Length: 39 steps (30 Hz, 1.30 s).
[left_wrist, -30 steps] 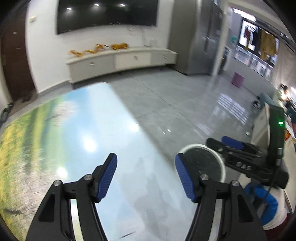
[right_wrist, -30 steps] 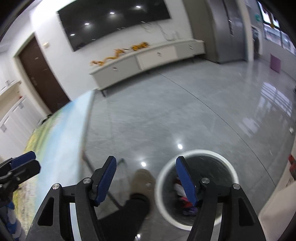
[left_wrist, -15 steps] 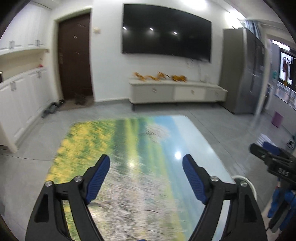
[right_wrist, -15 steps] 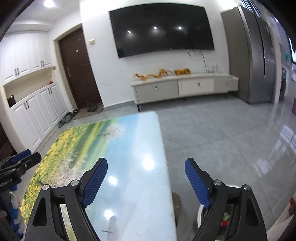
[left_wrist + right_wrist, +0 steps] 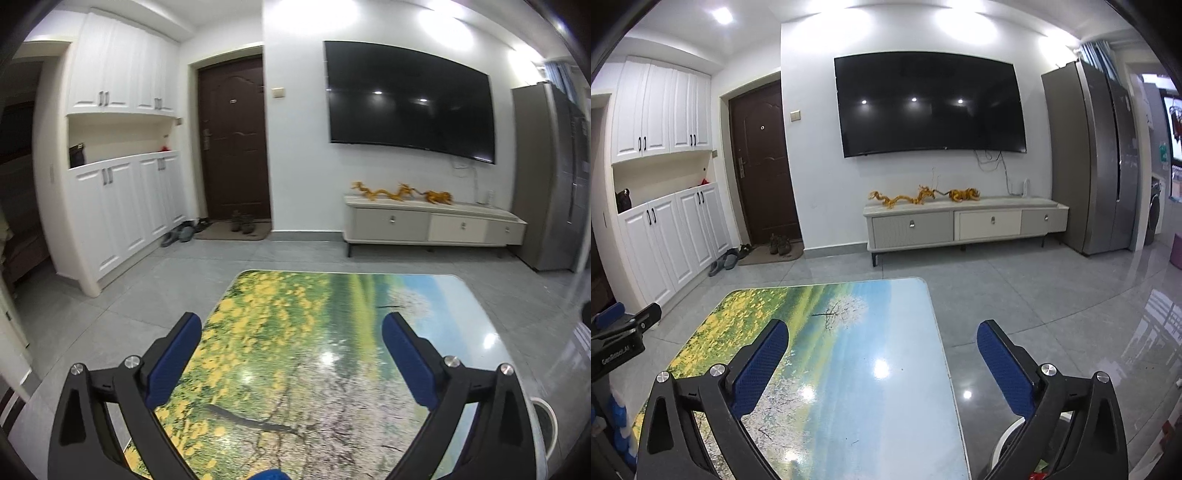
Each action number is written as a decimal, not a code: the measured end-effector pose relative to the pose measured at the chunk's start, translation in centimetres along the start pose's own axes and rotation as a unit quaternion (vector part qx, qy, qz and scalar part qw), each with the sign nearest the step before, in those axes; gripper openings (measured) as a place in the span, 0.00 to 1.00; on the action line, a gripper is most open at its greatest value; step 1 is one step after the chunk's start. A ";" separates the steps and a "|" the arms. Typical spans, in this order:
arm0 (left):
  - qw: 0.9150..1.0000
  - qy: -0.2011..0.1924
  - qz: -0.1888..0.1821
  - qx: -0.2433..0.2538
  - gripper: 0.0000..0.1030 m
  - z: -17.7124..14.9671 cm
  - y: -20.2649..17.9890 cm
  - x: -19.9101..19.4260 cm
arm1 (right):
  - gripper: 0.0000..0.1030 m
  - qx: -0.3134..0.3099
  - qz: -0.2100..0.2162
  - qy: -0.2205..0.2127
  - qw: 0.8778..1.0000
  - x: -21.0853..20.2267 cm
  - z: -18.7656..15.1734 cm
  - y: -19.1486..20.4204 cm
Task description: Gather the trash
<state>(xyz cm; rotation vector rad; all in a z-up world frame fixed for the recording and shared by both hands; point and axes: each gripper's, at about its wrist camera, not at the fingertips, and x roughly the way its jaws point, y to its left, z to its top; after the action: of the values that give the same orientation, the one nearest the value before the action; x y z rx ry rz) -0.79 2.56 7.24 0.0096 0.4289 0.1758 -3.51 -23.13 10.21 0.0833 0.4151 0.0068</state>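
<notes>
**Mia:** What is the biggest thing in the room?

**Ben:** The TV [image 5: 929, 103] on the wall. It is one black screen, turned off. Next is one tall grey fridge [image 5: 1089, 158] on the right, then the white cupboards [image 5: 122, 155] on the left and one brown door [image 5: 232, 140].

**Mia:** And lower down?

**Ben:** One low cabinet [image 5: 964, 221] under the TV. It has three drawers. On top lie gold dragon toys [image 5: 905, 197]; I cannot count them for sure. Near us is one table [image 5: 849, 369] with a picture on it: yellow flowers, green grass, blue sky and a white tree.

**Mia:** Any words to read?

**Ben:** Only on the left claw [image 5: 613, 325], at the left edge of the right camera's view. White letters there, too small for me to read well.

**Mia:** How do the claws sit?

**Ben:** Both point forward and a bit down, over the near end of the table. The left claw [image 5: 291, 332] is opening wide. Nothing is between its two blue pads [image 5: 173, 358]. The right claw [image 5: 882, 339] is opening wide too, and it holds nothing.

**Mia:** Where is the trash?

**Ben:** In one round white bin [image 5: 1006, 439] on the floor, by the right side of the table. It peeks out under the right claw. I see red and green bits [image 5: 1039, 469] inside. The left camera shows the bin's rim [image 5: 546, 421] too.

**Mia:** Anything small?

**Ben:** Shoes [image 5: 779, 243] on the mat by the door, and slippers beside them.
</notes>
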 end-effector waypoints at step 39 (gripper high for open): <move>0.999 -0.032 0.012 -0.031 1.00 -1.4 1.5 -2.1 | 1.00 0.012 -0.068 -0.001 0.998 0.0 -2.7 -0.5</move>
<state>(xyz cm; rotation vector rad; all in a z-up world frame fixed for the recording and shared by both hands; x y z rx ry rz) -3.44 3.60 6.92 -0.0401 0.3596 0.2119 -4.59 -23.37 7.72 0.0788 0.4174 -0.1332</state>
